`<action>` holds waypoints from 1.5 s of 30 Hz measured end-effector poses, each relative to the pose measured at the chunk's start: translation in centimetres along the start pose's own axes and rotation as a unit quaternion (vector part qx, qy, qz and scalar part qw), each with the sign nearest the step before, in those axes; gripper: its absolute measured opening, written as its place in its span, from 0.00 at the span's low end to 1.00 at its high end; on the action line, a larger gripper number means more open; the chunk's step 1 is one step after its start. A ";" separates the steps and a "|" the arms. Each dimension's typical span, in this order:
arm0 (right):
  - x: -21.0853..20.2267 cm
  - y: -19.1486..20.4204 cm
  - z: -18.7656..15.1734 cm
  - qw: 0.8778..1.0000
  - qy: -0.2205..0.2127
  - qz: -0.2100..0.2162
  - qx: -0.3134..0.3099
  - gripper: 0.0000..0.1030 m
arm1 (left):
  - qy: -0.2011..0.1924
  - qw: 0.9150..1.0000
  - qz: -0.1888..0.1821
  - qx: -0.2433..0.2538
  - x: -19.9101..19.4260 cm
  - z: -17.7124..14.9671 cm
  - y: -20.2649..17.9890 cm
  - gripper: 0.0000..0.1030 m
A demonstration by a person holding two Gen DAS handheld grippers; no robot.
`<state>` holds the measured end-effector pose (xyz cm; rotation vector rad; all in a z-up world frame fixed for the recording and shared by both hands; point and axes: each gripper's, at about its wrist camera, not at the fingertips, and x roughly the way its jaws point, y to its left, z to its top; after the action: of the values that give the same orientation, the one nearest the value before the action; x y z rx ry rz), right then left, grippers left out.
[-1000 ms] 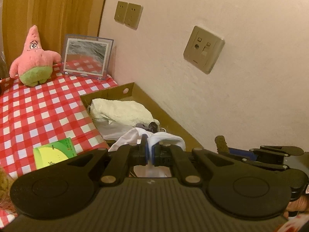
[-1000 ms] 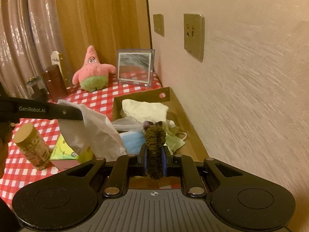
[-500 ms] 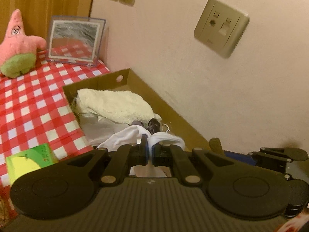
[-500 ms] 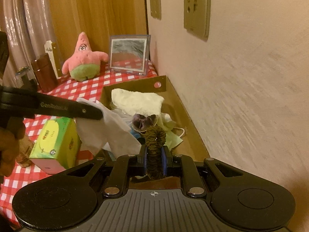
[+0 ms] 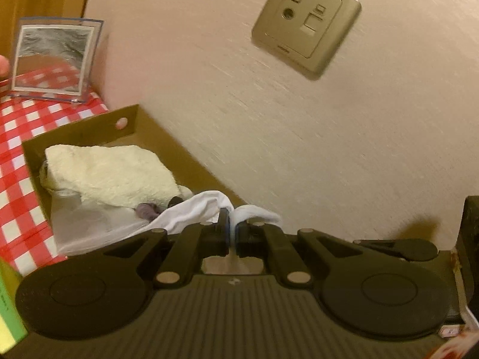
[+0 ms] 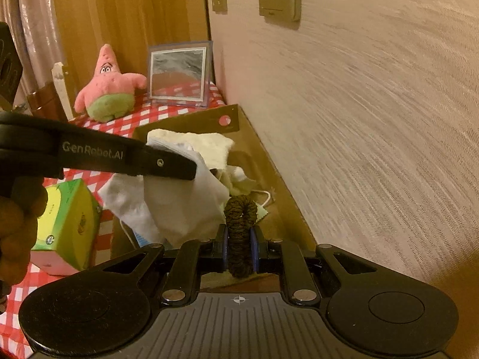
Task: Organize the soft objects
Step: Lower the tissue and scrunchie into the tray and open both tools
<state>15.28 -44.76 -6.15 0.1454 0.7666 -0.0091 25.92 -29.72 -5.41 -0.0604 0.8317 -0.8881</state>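
1. The green tissue box (image 6: 64, 224) stands on the red-checked tablecloth (image 6: 104, 125), just outside the cardboard box (image 6: 191, 125) on its left side.
2. The pink starfish plush (image 6: 109, 89) sits upright on the tablecloth beyond the cardboard box's far left corner; a framed mirror (image 6: 179, 73) leans just behind the box's far wall.
3. The left gripper (image 5: 230, 227) is clenched on a white cloth (image 5: 194, 209), which drapes from its closed jaws above the cardboard box's near end. In the right wrist view this gripper (image 6: 191, 169) reaches across from the left with the cloth (image 6: 179, 206) hanging below it.
4. A cream fluffy towel (image 5: 110, 173) lies inside the cardboard box at its far end, with a small purple item (image 5: 146, 210) just in front of it.
5. The right gripper (image 6: 239, 248) grasps a dark brown knitted loop (image 6: 241, 218) between its blue pads, held above the cardboard box's near end, next to the wall (image 6: 374, 119).
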 end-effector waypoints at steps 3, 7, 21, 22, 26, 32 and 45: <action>0.2 0.0 0.0 1.000 0.000 0.002 -0.002 0.15 | 0.016 1.000 0.015 0.005 0.8 -0.4 0.5 0.03; 0.8 0.4 0.0 1.000 0.002 0.011 -0.006 0.15 | 0.048 0.997 0.059 -0.013 1.6 -1.7 2.5 0.03; 4.1 3.3 -0.7 0.997 0.032 0.059 -0.043 0.15 | 0.063 0.994 0.093 -0.016 2.3 -2.5 4.6 0.23; 4.5 3.3 -0.7 0.997 0.036 0.057 -0.044 0.15 | 0.061 0.994 0.094 -0.014 2.1 -2.6 4.6 0.24; 6.0 3.4 -0.6 0.996 0.053 0.052 -0.048 0.15 | 0.052 0.993 0.103 -0.006 0.6 -2.8 4.5 0.33; 8.4 4.1 -0.9 0.993 0.085 0.045 -0.063 0.15 | 0.027 0.992 0.120 -0.002 -1.7 -2.7 4.6 0.34; 7.1 3.9 -1.2 0.994 0.080 0.045 -0.065 0.28 | -0.003 0.990 0.142 -0.021 -5.3 -2.9 5.2 0.45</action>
<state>19.82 -40.41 -11.42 0.0565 0.9180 0.1406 25.64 -21.82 -6.10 0.0183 0.8307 -0.6021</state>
